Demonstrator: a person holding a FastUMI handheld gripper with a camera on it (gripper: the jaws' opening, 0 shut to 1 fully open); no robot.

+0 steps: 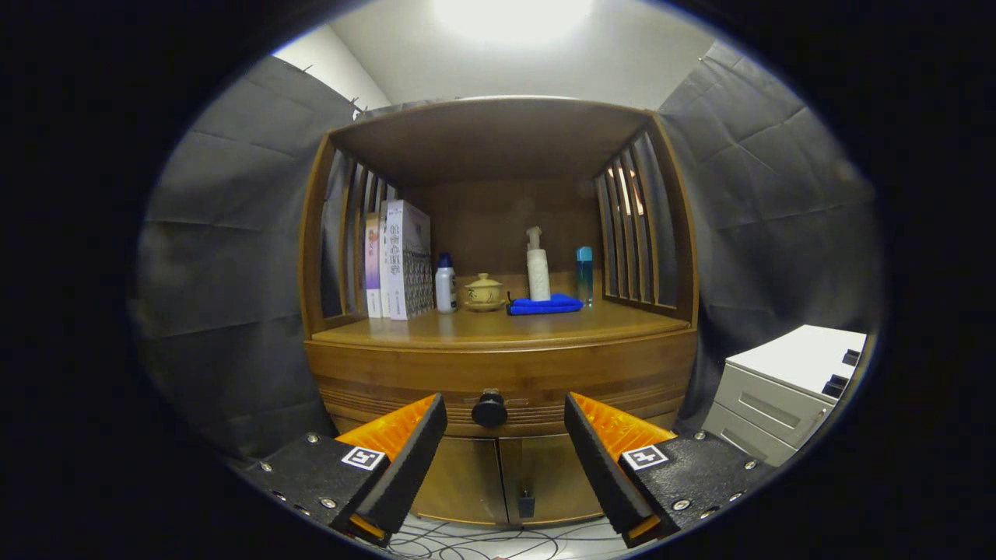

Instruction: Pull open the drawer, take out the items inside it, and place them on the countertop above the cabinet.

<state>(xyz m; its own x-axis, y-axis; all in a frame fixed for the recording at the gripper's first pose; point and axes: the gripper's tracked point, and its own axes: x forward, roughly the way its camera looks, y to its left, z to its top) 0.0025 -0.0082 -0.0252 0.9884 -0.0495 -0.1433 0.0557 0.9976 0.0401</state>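
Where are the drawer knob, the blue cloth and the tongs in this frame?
drawer knob [489, 409], gripper view, on its round face, between the open fingers.
blue cloth [545, 305], gripper view, on its folded top, on the countertop.
tongs [506, 420], gripper view, midway between the fingertips.

Drawer [502, 385] contents hidden behind front
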